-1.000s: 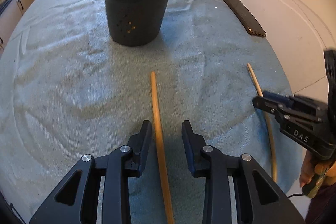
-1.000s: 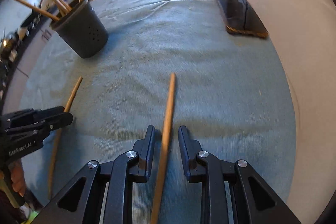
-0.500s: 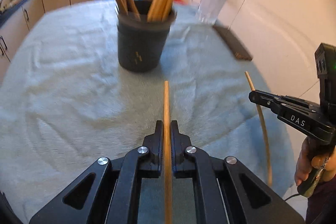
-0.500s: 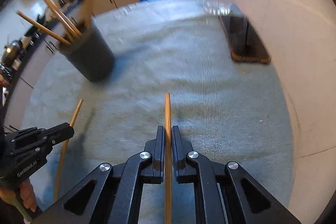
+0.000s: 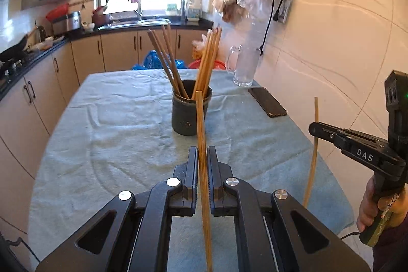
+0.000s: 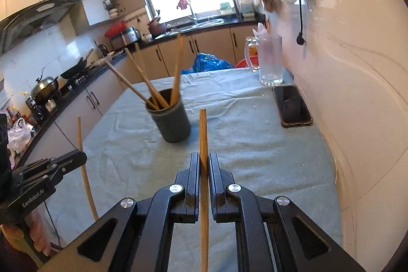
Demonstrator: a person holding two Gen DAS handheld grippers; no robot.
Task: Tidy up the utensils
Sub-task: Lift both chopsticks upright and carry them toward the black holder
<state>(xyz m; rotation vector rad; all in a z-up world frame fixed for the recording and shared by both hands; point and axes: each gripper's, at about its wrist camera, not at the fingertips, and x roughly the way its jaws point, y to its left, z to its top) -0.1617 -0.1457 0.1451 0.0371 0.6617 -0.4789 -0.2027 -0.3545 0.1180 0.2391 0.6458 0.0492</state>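
Note:
A dark grey utensil holder [image 5: 191, 114] stands mid-table on the green cloth and holds several wooden chopsticks; it also shows in the right wrist view [image 6: 172, 122]. My left gripper [image 5: 202, 152] is shut on a wooden chopstick [image 5: 201, 134], lifted off the table and pointing at the holder. My right gripper [image 6: 203, 157] is shut on another wooden chopstick [image 6: 203, 137], also lifted. Each gripper shows in the other's view: the right gripper [image 5: 312, 128] with its chopstick [image 5: 314, 149], the left gripper [image 6: 83, 157] with its chopstick [image 6: 83, 165].
A glass mug [image 5: 244, 65] and a black phone [image 5: 267, 102] lie at the table's far right, near the white tiled wall [image 5: 344, 29]. The green cloth [image 5: 114, 131] covers the table. Kitchen counters and cabinets run along the left and the back.
Both grippers closed on the chopsticks that lay on the cloth, then lifted them and tilted up, so the views now look level across the table.

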